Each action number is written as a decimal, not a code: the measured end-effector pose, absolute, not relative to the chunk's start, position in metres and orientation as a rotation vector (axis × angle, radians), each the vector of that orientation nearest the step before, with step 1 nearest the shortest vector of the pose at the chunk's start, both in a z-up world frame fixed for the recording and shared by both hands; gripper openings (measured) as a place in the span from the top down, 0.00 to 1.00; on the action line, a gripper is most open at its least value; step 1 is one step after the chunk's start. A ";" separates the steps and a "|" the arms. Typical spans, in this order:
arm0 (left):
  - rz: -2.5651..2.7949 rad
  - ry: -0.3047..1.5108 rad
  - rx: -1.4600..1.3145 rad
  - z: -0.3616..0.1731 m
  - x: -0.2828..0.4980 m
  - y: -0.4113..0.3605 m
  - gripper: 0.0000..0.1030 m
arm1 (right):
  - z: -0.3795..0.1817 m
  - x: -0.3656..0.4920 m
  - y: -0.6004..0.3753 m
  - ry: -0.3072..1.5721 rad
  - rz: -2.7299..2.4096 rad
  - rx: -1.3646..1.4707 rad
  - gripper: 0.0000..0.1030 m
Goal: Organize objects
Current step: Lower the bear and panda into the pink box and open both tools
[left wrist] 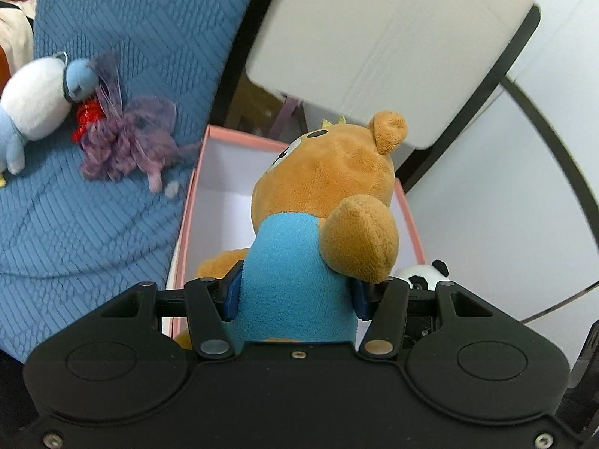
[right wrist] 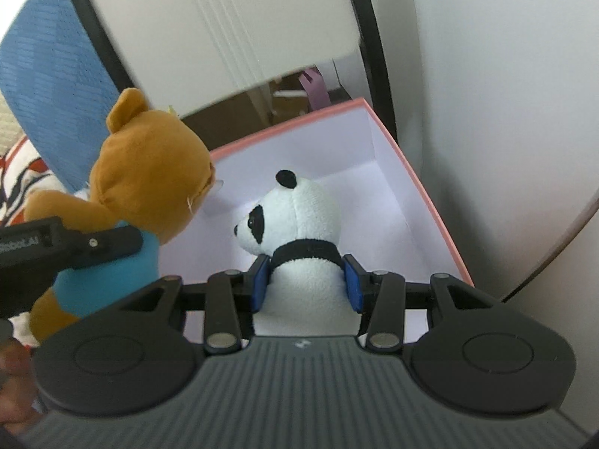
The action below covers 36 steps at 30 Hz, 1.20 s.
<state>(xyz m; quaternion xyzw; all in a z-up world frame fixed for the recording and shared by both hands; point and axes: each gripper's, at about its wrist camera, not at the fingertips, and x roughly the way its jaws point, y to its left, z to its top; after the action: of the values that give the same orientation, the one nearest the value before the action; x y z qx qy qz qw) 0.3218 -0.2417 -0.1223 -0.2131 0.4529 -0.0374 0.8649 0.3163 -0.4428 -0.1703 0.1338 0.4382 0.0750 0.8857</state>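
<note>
Left gripper (left wrist: 294, 293): nearest the camera in the left wrist view; its blue pads are closed partway and press on the blue-shirted waist of a brown bear plush (left wrist: 329, 187).
Right gripper (right wrist: 306, 284): nearest in the right wrist view; its blue pads are closed partway on the body of a small panda plush (right wrist: 295, 217), just below its black collar.
Bear's place: held up over the near left part of the pink box (left wrist: 187, 217), head pointing away from the camera.
Panda's place: held over the near right part of the same box, beside the bear, facing it.
Box: open, pink rim, white inside; what shows of its floor is bare.
Left of the box: a blue quilted cushion (left wrist: 112, 224) with two more toys lying on it, a white and blue plush (left wrist: 33, 104) and a purple frilly doll (left wrist: 127, 138) touching it.
Farther back: a pale chair back (left wrist: 393, 37) tilts above the box.
Progress: two toys are gripped and poised over the box, neither yet let go; judging from this, both need releasing inside, and the two on the cushion remain to collect.
</note>
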 end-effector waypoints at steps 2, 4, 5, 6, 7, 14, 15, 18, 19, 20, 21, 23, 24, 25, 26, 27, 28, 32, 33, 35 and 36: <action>-0.080 0.972 -0.438 -0.131 0.325 -0.247 0.50 | -0.180 0.319 -0.446 0.929 0.149 0.280 0.56; -0.084 0.995 -0.430 -0.138 0.328 -0.251 0.50 | -0.190 0.320 -0.448 0.948 0.142 0.284 0.56; -0.085 1.004 -0.430 -0.141 0.330 -0.253 0.50 | -0.195 0.322 -0.449 0.958 0.139 0.283 0.56; -0.085 1.011 -0.430 -0.143 0.332 -0.254 0.50 | -0.199 0.323 -0.450 0.968 0.136 0.279 0.56; -0.085 1.015 -0.425 -0.146 0.333 -0.255 0.50 | -0.202 0.323 -0.451 0.974 0.135 0.276 0.56; -0.106 1.028 -0.415 -0.152 0.335 -0.260 0.46 | -0.210 0.325 -0.457 0.987 0.120 0.272 0.56; -0.104 1.028 -0.414 -0.152 0.336 -0.259 0.42 | -0.209 0.326 -0.456 0.977 0.116 0.263 0.56; -0.084 1.016 -0.399 -0.147 0.334 -0.257 0.24 | -0.205 0.328 -0.455 0.953 0.102 0.231 0.31; -0.085 1.009 -0.395 -0.145 0.334 -0.257 0.24 | -0.204 0.327 -0.456 0.946 0.099 0.225 0.21; -0.092 1.003 -0.393 -0.143 0.333 -0.256 0.24 | -0.202 0.327 -0.457 0.940 0.099 0.226 0.21; -0.102 0.998 -0.392 -0.141 0.332 -0.255 0.24 | -0.199 0.326 -0.457 0.935 0.103 0.232 0.21; -0.118 0.988 -0.391 -0.136 0.329 -0.254 0.24 | -0.196 0.325 -0.459 0.936 0.118 0.254 0.22; -0.122 0.987 -0.392 -0.135 0.328 -0.254 0.24 | -0.194 0.324 -0.459 0.935 0.121 0.269 0.22; -0.127 0.984 -0.395 -0.133 0.326 -0.253 0.24 | -0.192 0.323 -0.459 0.932 0.120 0.275 0.22; -0.132 0.980 -0.398 -0.131 0.324 -0.252 0.24 | -0.189 0.321 -0.458 0.928 0.119 0.277 0.22; -0.138 0.978 -0.398 -0.129 0.322 -0.251 0.24 | -0.186 0.319 -0.457 0.921 0.117 0.274 0.22; -0.142 0.976 -0.396 -0.127 0.320 -0.250 0.24 | -0.183 0.318 -0.455 0.918 0.117 0.270 0.22; -0.158 0.945 -0.407 -0.114 0.311 -0.243 0.25 | -0.168 0.306 -0.449 0.902 0.125 0.268 0.22; -0.161 0.937 -0.409 -0.110 0.309 -0.240 0.25 | -0.163 0.304 -0.447 0.893 0.126 0.266 0.22; -0.165 0.930 -0.404 -0.103 0.304 -0.237 0.25 | -0.155 0.301 -0.443 0.876 0.124 0.260 0.22; -0.168 0.923 -0.403 -0.100 0.302 -0.235 0.25 | -0.151 0.300 -0.441 0.868 0.124 0.258 0.22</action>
<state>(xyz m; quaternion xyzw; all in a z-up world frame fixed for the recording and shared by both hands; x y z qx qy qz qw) 0.3018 -0.2355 -0.0997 -0.1929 0.4415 -0.0802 0.8726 0.2995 -0.4405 -0.1508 0.1243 0.4190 0.0597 0.8975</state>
